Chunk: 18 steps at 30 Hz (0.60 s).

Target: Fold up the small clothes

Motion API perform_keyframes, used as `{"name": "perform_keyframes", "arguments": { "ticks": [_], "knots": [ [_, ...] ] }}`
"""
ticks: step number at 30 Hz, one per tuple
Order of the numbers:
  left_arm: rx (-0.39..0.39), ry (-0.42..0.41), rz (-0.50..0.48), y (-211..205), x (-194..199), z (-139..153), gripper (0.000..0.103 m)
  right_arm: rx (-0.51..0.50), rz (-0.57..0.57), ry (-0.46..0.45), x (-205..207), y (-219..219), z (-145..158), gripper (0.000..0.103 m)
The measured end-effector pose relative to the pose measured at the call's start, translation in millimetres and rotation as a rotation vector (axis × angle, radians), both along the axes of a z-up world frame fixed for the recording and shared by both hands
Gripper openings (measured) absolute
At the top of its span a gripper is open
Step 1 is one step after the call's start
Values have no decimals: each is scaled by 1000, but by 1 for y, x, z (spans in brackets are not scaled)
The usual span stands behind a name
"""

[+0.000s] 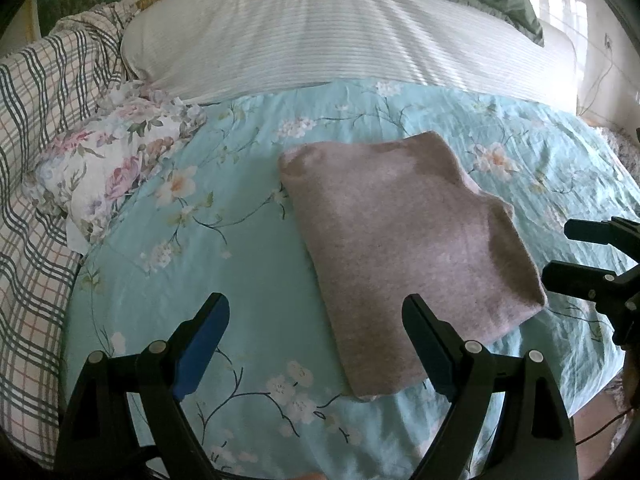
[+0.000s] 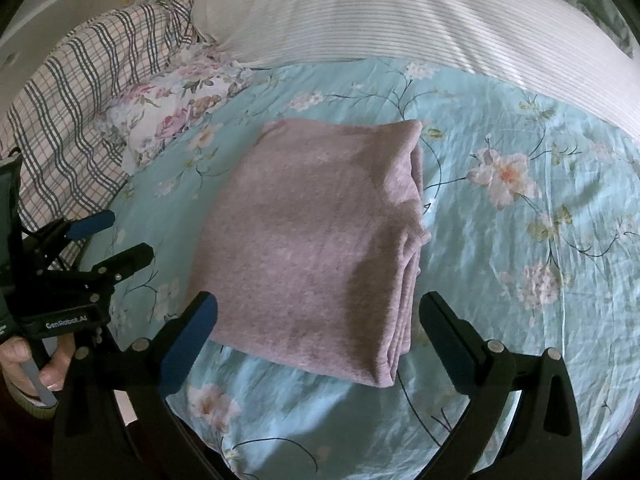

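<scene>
Both grippers were hanging wide open with nothing in them. The left gripper (image 1: 316,314) sat just above the near edge of the folded pinkish-mauve garment (image 1: 404,240), its right finger (image 1: 428,344) overlapping the near corner in view, though I couldn't tell if it actually touched the cloth. The right gripper (image 2: 318,312) hovered at the garment's near end, fingers spread either side of it.

The garment lay folded into a neat rectangle on the teal floral sheet (image 2: 500,240), stacked layers showing along its right edge (image 2: 412,280). What kind of clothing it was, no idea, since the fold hid everything.

In the right wrist view, the left gripper came in from the left, mostly cut off by the frame, with "GenRobot.AI" readable on its body (image 2: 66,325) and a bit of the hand (image 2: 24,364) below it.

Further out: a rose-print pillow (image 1: 112,168), plaid fabric (image 1: 36,120), and a white striped pillow (image 1: 340,28).
</scene>
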<state>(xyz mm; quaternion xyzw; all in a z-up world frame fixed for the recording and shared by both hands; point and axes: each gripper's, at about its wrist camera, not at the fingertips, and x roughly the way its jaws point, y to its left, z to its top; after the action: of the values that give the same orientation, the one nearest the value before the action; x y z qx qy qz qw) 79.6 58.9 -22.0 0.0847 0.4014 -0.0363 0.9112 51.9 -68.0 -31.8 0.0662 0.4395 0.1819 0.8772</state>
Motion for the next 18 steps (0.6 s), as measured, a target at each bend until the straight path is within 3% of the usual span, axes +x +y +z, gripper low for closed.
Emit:
{"name": "perform_keyframes", "arguments": {
  "ticks": [18],
  "knots": [
    [30, -18, 20, 2, -1, 3, 89, -9, 10, -5, 2, 1, 2, 102]
  ]
}}
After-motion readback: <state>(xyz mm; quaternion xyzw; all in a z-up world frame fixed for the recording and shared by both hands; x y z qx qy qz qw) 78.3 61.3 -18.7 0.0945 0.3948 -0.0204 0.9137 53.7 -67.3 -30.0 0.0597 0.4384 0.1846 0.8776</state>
